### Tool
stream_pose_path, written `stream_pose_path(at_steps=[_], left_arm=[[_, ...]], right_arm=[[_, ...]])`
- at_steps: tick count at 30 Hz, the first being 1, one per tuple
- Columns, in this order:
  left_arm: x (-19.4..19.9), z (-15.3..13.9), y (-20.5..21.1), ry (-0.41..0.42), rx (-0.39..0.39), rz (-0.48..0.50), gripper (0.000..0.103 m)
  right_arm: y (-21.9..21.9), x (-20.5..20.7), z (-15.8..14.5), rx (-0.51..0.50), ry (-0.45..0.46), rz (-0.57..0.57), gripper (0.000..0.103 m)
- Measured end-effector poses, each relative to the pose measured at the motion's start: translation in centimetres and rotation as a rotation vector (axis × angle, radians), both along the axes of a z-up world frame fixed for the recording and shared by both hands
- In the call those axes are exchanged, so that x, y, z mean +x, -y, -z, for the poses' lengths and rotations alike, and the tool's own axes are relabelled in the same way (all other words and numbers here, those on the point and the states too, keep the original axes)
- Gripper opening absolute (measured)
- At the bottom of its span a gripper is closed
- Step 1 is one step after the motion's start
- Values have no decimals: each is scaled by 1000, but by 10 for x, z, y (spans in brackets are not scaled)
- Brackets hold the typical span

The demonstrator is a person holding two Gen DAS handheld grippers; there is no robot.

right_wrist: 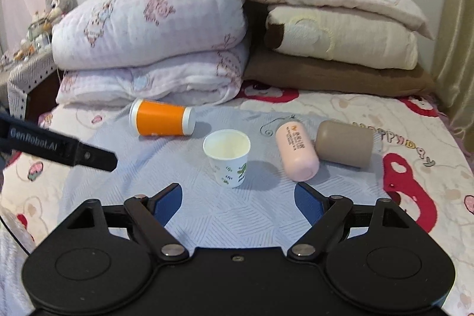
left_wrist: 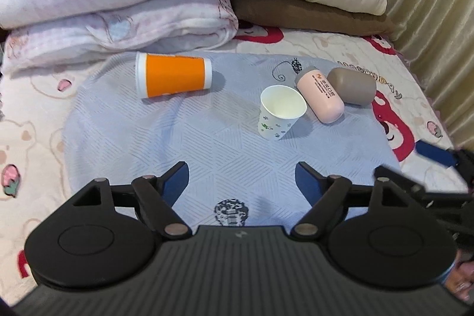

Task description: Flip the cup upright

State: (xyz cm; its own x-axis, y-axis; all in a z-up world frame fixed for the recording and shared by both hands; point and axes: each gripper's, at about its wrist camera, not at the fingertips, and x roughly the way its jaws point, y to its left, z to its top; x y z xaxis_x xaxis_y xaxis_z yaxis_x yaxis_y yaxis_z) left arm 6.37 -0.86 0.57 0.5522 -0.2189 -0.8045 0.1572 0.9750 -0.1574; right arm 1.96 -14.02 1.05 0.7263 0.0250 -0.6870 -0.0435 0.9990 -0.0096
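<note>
From my left wrist camera, the left gripper (left_wrist: 242, 178) has its fingers spread wide and empty over the blue cloth (left_wrist: 148, 138); the paper cup (left_wrist: 281, 111) stands mouth-up ahead and slightly right, while the orange cup (left_wrist: 173, 75) lies on its side farther off to the left, with open cloth between them. From my right wrist camera, the right gripper (right_wrist: 238, 199) is likewise wide and empty, the paper cup (right_wrist: 228, 160) just ahead between the fingertips' lines, the orange cup (right_wrist: 162, 117) on its side beyond-left near the folded quilts (right_wrist: 154, 49), and I read "GenRobot.AI" on the left gripper (right_wrist: 59, 150) at the left edge.
</note>
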Motion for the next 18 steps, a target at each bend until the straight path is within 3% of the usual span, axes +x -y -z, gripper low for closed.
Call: stream_pose_path(at_steps=[5,10,18], left_arm=[[-20,-14,4,43,1,0,90],[-32,-22,9,68,8,-13,96],[-46,-29,5,82,45,-75,97]], right_arm=[[8,-10,-19,-11,32,68,103],[7,-8,-24,-72,-28,126,103],[0,-22,-34,-70,17,118,103]])
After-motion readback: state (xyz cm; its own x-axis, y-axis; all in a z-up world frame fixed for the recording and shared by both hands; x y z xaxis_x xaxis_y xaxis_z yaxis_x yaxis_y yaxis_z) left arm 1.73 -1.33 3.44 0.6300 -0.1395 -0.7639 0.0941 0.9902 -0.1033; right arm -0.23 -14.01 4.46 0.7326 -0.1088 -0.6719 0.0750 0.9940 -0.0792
